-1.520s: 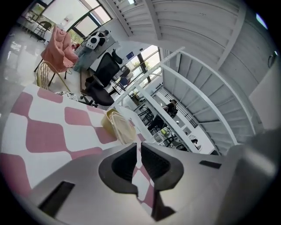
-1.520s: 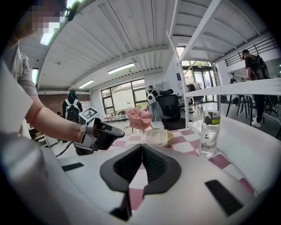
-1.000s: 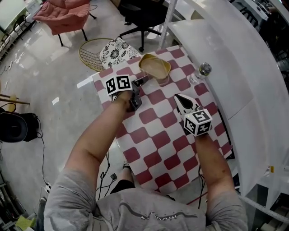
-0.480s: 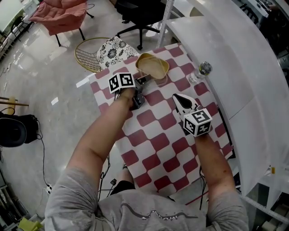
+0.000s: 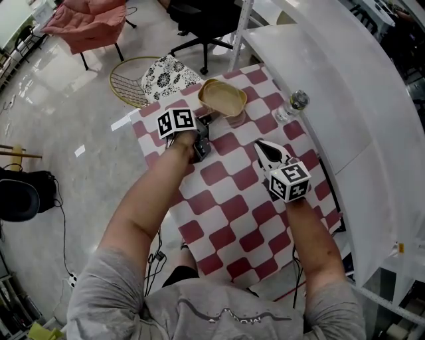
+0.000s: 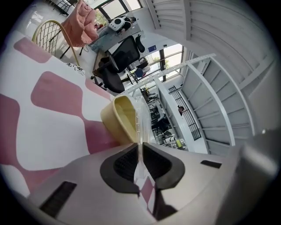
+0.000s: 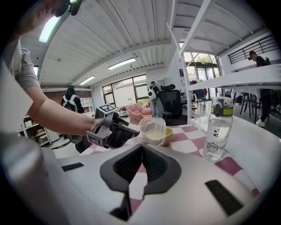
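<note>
- Since the earlier frames, the left gripper [image 6: 140,147] has closed in on the bowl [image 6: 119,119], which now looks much larger and nearer in the left gripper view.
- In the right gripper view, the clear lid [image 7: 152,126] lay flat on the bowl before. Now it stands tipped up on edge over it.
- Left jaws are pressed almost together, with the thin edge of the lid pinched between the pads.
- The lid rises from the jaws and leans against the near rim of the yellow bowl.
- The bowl sits at the far edge of the checked table [image 5: 232,207], just ahead of the left gripper.
- The right gripper [image 7: 141,148] hangs over the middle of the table, well apart from the bowl. Its position is little changed.
- Its jaws are closed pad to pad, with nothing between them.
- A bottle [image 7: 218,128] with a green-banded cap stands upright at the table's right edge. It is to the right of the bowl and apart from both grippers.
- Beyond the table, a wire chair [image 5: 130,80] and a pink seat [image 5: 93,18] stand on the floor.
</note>
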Tool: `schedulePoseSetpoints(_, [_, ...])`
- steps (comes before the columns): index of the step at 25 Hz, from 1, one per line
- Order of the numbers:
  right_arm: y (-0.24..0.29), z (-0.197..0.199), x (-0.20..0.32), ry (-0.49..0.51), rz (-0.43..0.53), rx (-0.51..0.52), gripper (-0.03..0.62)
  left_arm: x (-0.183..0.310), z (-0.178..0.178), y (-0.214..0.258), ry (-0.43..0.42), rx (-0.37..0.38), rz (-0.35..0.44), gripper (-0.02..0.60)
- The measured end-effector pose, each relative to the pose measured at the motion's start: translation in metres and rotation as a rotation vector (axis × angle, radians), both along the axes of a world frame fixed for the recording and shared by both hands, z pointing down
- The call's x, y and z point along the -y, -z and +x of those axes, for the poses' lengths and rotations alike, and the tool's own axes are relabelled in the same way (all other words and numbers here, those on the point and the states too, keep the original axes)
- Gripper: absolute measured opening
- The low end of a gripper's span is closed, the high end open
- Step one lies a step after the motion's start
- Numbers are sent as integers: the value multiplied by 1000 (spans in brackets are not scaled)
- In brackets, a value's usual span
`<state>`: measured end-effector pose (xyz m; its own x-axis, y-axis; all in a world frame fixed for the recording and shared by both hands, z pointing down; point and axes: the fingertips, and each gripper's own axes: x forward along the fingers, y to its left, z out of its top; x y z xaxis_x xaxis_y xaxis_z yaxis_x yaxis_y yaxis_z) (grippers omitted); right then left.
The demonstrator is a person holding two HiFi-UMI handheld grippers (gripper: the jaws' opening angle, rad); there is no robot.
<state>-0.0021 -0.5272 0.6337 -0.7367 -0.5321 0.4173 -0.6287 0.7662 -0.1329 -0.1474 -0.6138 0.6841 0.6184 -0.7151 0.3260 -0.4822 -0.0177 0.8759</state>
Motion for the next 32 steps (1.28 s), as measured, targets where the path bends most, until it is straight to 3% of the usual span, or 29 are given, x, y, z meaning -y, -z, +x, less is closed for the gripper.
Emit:
schedulePoseSetpoints(3, [9,3,-3,-14,2,2,26,-7,-2,28,1,-3,84,38])
schedulePoseSetpoints(12, [66,25,2,-125,9,34,25,-30,9,127,-87,100,320,37])
schedulePoseSetpoints(21, [127,40,-4,-218,68,36,26,-62,27,197,-201,279,514,37])
schedulePoseSetpoints(27, [161,52,-25,-279,94,37,26,-106,53,239,-303,404,707,37])
schedulePoseSetpoints(32, [181,67,-47,-303,110,34,26,-137,70,258,-344,452,787,37])
